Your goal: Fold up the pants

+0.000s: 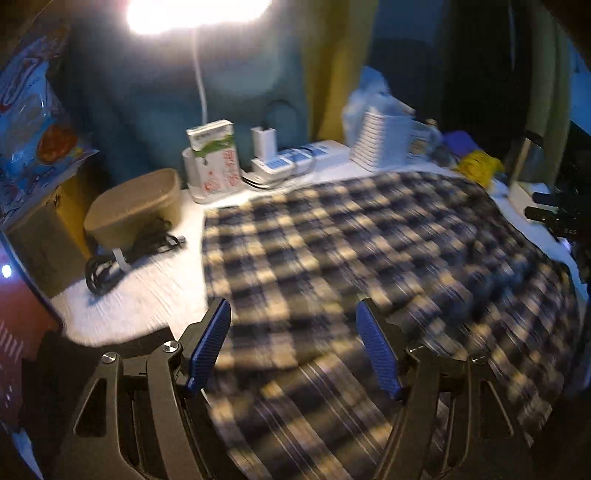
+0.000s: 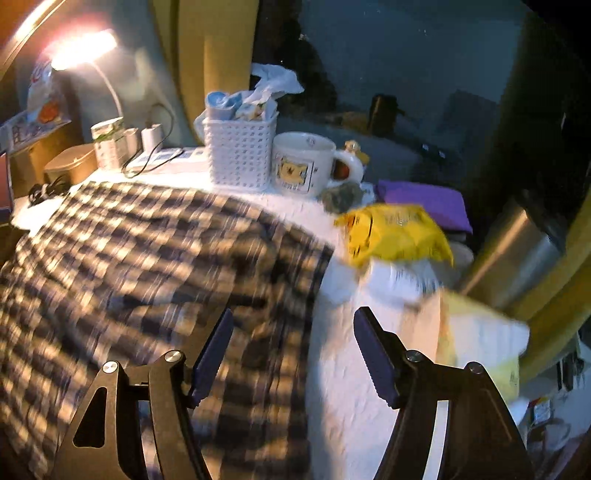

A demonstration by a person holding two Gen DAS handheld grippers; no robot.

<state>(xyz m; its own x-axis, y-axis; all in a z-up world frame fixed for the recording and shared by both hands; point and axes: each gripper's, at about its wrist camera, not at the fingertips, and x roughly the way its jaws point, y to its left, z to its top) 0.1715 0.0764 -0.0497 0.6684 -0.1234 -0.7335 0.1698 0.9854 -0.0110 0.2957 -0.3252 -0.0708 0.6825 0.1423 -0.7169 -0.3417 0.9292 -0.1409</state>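
Observation:
The pants [image 1: 369, 258] are blue-and-cream plaid and lie spread flat over a white table [image 1: 147, 295]. They also fill the left half of the right wrist view [image 2: 147, 266]. My left gripper [image 1: 293, 314] is open and empty, hovering over the near left part of the cloth. My right gripper [image 2: 293, 321] is open and empty, above the right edge of the pants, where the cloth meets the bare table [image 2: 340, 369]. Both views are blurred by motion.
Along the back stand a lit desk lamp [image 1: 195, 11], a carton [image 1: 216, 155], a charger [image 1: 264, 142], a tan case [image 1: 136, 206] with black cable [image 1: 122, 254], a white basket [image 2: 240, 151] and a mug [image 2: 306, 162]. A yellow bag [image 2: 395, 232] and a box [image 2: 476, 332] lie right.

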